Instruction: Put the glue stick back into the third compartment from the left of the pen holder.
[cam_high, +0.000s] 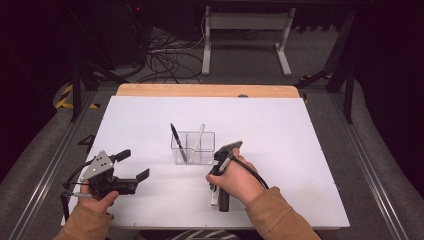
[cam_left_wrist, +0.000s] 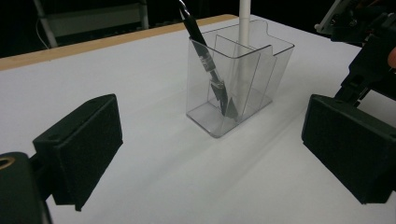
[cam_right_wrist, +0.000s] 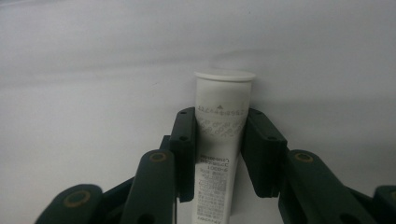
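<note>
A clear divided holder (cam_high: 193, 147) (cam_left_wrist: 238, 79) stands mid-table with a black pen (cam_high: 178, 142) (cam_left_wrist: 205, 60) leaning in its left section and a white pen (cam_high: 199, 136) (cam_left_wrist: 243, 18) in its right. Just right of it and nearer me, my right gripper (cam_high: 218, 199) (cam_right_wrist: 219, 140) points down at the table, shut on a white capped tube (cam_high: 214, 196) (cam_right_wrist: 223, 98) with fine print; the cap end sticks out past the pads. My left gripper (cam_high: 132, 165) (cam_left_wrist: 210, 154) rests at the front left, open and empty, aimed at the holder.
A white sheet (cam_high: 280, 150) covers the table, whose wooden edge (cam_high: 207, 90) shows at the back. Beyond it are a white stand's legs (cam_high: 245, 47) and loose cables (cam_high: 165, 57) on the floor.
</note>
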